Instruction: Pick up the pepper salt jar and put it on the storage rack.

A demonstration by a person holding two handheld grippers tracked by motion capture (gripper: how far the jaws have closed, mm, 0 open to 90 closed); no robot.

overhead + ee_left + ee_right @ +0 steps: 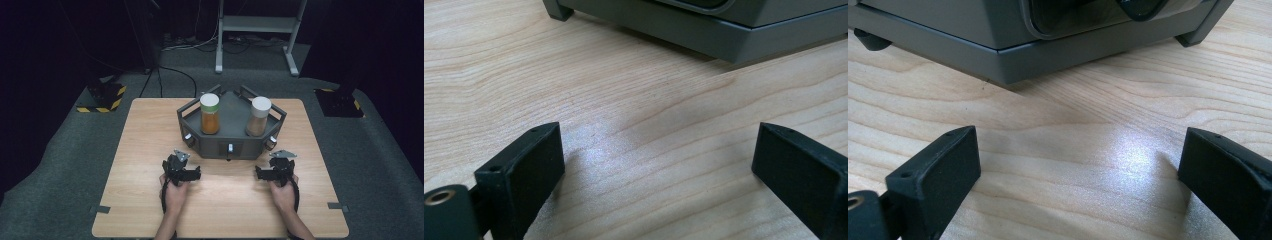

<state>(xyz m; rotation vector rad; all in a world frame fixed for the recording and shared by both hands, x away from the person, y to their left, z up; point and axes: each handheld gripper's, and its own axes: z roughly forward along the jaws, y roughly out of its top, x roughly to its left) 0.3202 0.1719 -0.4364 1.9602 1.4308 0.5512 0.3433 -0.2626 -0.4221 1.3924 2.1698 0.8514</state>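
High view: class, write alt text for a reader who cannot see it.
A dark grey angular rack on a light wooden table holds an orange-filled jar with a pale green lid and a brown-filled jar with a white lid. Nearer the camera, two hands rest open black grippers, left gripper and right gripper, on the table.

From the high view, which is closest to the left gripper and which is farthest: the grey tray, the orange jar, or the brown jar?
From the left gripper, nearest first:
1. Grey tray: its front wall sits just ahead of the gripper, toward the table's middle.
2. Orange jar: on the tray's left side.
3. Brown jar: on the tray's right side, farthest.
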